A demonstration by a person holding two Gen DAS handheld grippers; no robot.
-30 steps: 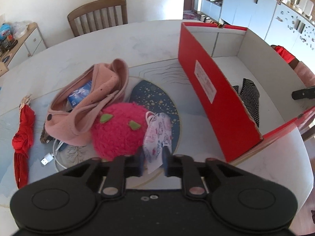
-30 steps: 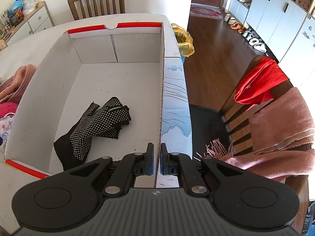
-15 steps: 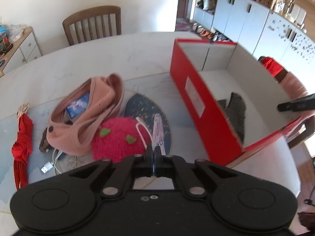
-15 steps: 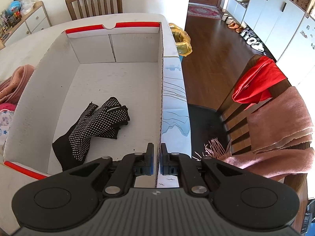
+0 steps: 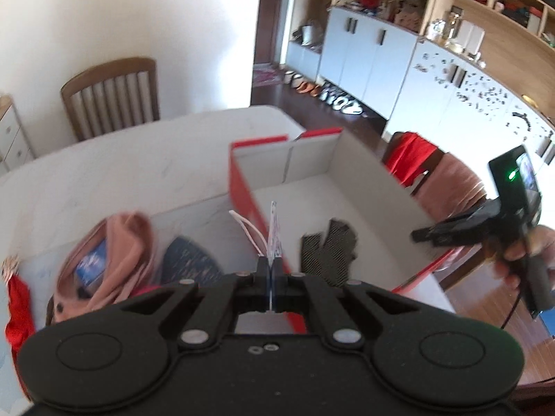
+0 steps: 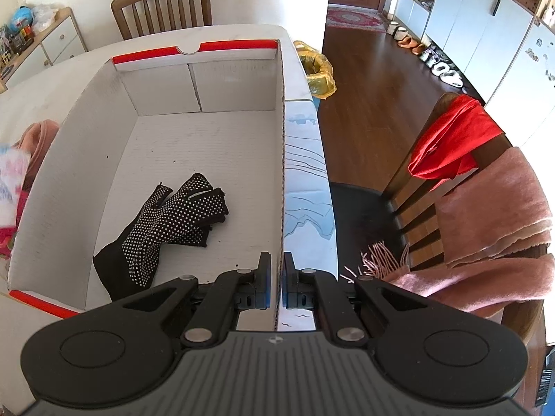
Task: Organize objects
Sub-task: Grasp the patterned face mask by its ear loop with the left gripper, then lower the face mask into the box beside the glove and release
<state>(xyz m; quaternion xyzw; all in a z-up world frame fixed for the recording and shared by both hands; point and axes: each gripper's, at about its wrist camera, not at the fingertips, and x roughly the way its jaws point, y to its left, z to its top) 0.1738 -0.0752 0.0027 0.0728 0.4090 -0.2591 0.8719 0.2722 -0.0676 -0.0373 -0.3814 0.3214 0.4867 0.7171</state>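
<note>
The left gripper (image 5: pixel 272 270) points steeply downward, its 2 fingers pressed together on a thin face mask (image 5: pixel 274 232) seen edge-on. The right gripper (image 6: pixel 276 277) also tilts downward, its 2 fingers clamped on the box wall (image 6: pixel 280 173). A hand (image 5: pixel 527 249) holds its handle.
</note>
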